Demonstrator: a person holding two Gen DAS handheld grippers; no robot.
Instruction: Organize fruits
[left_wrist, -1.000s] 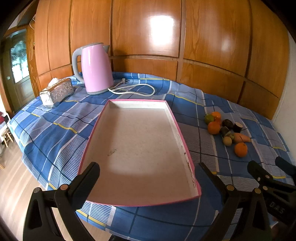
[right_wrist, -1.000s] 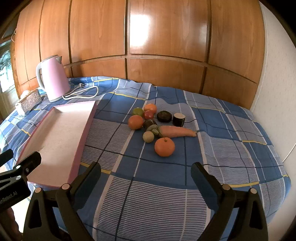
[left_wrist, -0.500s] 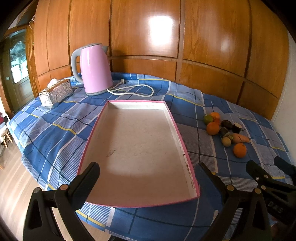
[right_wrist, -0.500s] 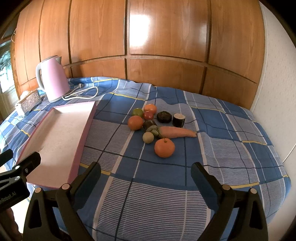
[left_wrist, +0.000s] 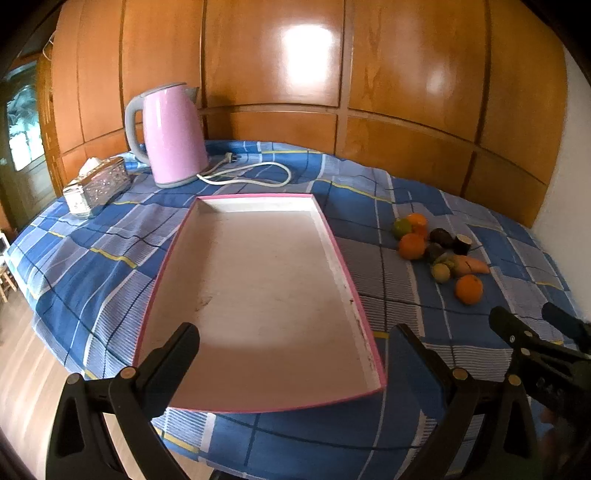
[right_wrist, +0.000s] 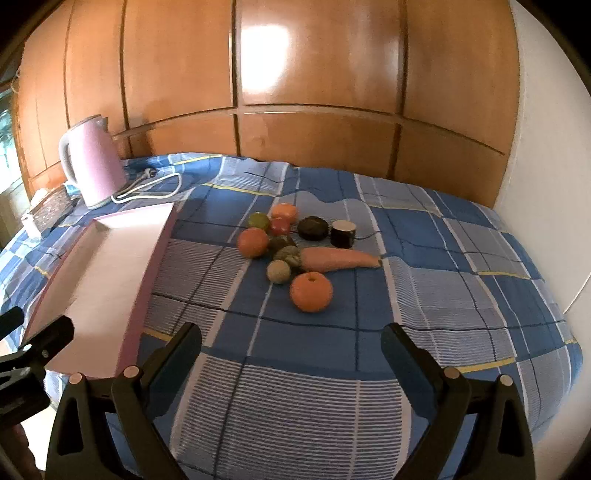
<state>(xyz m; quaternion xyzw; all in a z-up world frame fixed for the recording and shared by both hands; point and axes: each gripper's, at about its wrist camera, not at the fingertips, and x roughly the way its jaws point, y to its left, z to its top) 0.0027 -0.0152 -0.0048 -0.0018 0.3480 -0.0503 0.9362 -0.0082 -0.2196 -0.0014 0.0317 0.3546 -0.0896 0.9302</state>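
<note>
Hovering wide open and empty: left gripper (left_wrist: 291, 354), right gripper (right_wrist: 291, 350). One pink tray (left_wrist: 334, 236) lies at 12 o'clock of the left gripper. Three oranges (right_wrist: 311, 291), one carrot (right_wrist: 338, 258) and several small fruits cluster at 12 o'clock of the right gripper.

Matte black plastic on both left gripper (left_wrist: 291, 350) & right gripper (right_wrist: 291, 349): tapered wedge fingers, round silver rivets at pivots, faint white lettering on body.
</note>
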